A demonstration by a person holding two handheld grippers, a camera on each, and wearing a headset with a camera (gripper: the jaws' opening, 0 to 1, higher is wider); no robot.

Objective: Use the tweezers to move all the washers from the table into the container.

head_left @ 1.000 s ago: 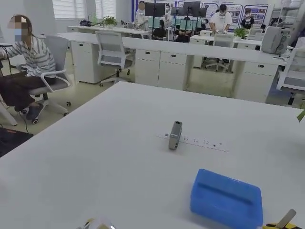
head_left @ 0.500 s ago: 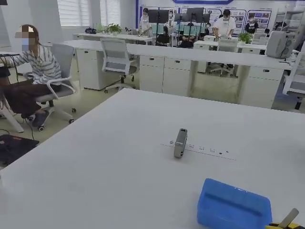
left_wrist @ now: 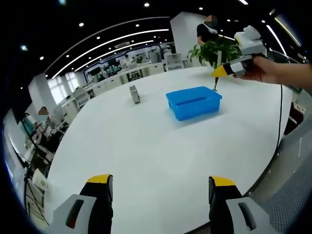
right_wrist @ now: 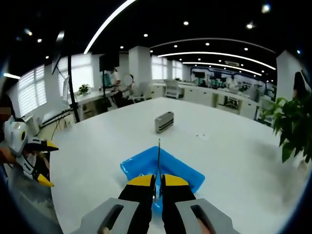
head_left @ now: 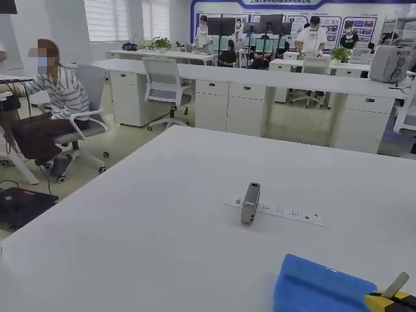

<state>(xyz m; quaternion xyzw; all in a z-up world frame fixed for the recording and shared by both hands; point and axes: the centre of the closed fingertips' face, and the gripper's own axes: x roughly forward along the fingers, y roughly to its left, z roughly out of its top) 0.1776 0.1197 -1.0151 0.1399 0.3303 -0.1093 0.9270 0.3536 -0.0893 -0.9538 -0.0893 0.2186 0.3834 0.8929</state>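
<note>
Container [head_left: 323, 288]: your head view's bottom edge cuts off its near side.
Washers [head_left: 294, 213]: tiny specks mid-right of head view; you can't count them.
Right gripper [head_left: 390, 302]: cropped at the lower right corner.

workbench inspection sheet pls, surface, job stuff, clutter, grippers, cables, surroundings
surface: white table, flat and matte.
job's things: washers, tiny specks in a row on the table; blue container, open-topped, nearer the person than the row; tweezers, pointing out over the container.
clutter: small grey box at one end of the washer row.
grippers: left gripper open, above the table's near edge; right gripper shut on the tweezers.
cables: a cable hangs below the hand holding the right gripper.
surroundings: seated person, desks, chairs, plant.
</note>
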